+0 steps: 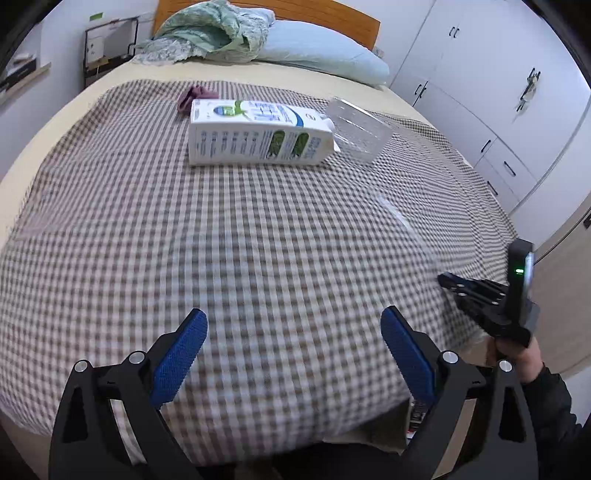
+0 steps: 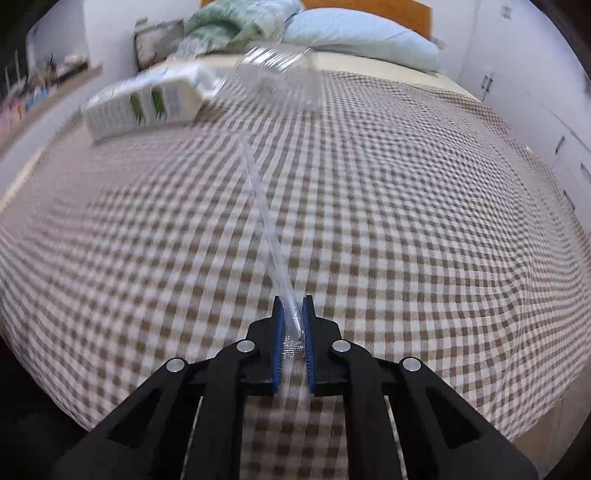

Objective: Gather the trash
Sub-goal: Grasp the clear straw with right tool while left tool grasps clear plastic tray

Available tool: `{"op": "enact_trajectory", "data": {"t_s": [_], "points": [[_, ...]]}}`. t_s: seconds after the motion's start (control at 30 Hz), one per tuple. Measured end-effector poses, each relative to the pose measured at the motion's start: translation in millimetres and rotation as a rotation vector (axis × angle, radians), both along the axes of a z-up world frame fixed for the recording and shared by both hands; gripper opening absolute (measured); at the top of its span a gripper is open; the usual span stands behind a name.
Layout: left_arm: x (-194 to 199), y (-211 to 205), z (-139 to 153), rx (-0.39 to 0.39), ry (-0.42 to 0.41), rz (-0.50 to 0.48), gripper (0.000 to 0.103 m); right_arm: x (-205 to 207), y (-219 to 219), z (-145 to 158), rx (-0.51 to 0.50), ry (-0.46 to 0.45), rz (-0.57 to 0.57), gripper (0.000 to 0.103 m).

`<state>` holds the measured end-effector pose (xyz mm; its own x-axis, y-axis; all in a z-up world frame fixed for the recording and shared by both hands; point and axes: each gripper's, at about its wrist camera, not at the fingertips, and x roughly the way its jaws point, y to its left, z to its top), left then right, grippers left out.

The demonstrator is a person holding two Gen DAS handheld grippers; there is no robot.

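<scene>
A white milk carton (image 1: pixel 258 133) (image 2: pixel 147 103) lies on its side on the checked bedspread (image 1: pixel 221 240), far from both grippers. A clear plastic tub (image 1: pixel 360 129) (image 2: pixel 277 74) lies tipped beside its right end. A small purple cloth (image 1: pixel 195 96) sits behind the carton. My right gripper (image 2: pixel 293 301) is shut on a long clear plastic wrapper (image 2: pixel 269 236), which trails forward over the spread; the wrapper (image 1: pixel 395 212) shows only faintly in the left wrist view. My left gripper (image 1: pixel 293 332) hangs open above the near part of the bed with nothing between its blue pads. The right gripper (image 1: pixel 443 278) appears at that view's right edge.
A blue pillow (image 1: pixel 321 55) and a crumpled green blanket (image 1: pixel 210 33) lie against the wooden headboard (image 1: pixel 332 11). White wardrobe doors (image 1: pixel 498 92) line the right side. A shelf (image 1: pixel 22 74) runs along the left wall. A person's hand (image 1: pixel 517 354) holds the right gripper.
</scene>
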<state>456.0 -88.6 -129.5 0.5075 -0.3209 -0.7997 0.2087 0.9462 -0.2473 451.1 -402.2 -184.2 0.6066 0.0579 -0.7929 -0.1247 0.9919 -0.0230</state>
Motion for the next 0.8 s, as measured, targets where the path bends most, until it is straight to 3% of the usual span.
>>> {"op": "enact_trajectory", "data": {"t_s": [0.17,0.37,0.53,0.57,0.67,0.73,0.8], "points": [[49,-27,10,-0.016,-0.028,-0.045,0.092,-1,-46,21,-0.056,-0.160,-0.136,0.007],[129,-75,43,-0.044,-0.117,-0.053,0.092,38,-121,11,-0.010,-0.155,-0.346,0.007],[238,-104,59,-0.144,0.023,0.014,0.092,59,-141,-11,0.004,-0.151,-0.392,0.007],[268,-113,57,-0.141,0.061,0.048,0.092,61,-141,-19,0.009,-0.135,-0.396,0.007],[338,-138,44,-0.119,0.151,0.092,0.092,52,-130,-15,-0.028,-0.203,-0.358,0.007],[379,-152,32,-0.068,0.190,0.160,0.091,53,-126,-19,-0.045,-0.199,-0.348,0.007],[410,-166,15,-0.056,0.238,0.146,0.090,53,-130,-22,-0.009,-0.182,-0.347,0.007]]}}
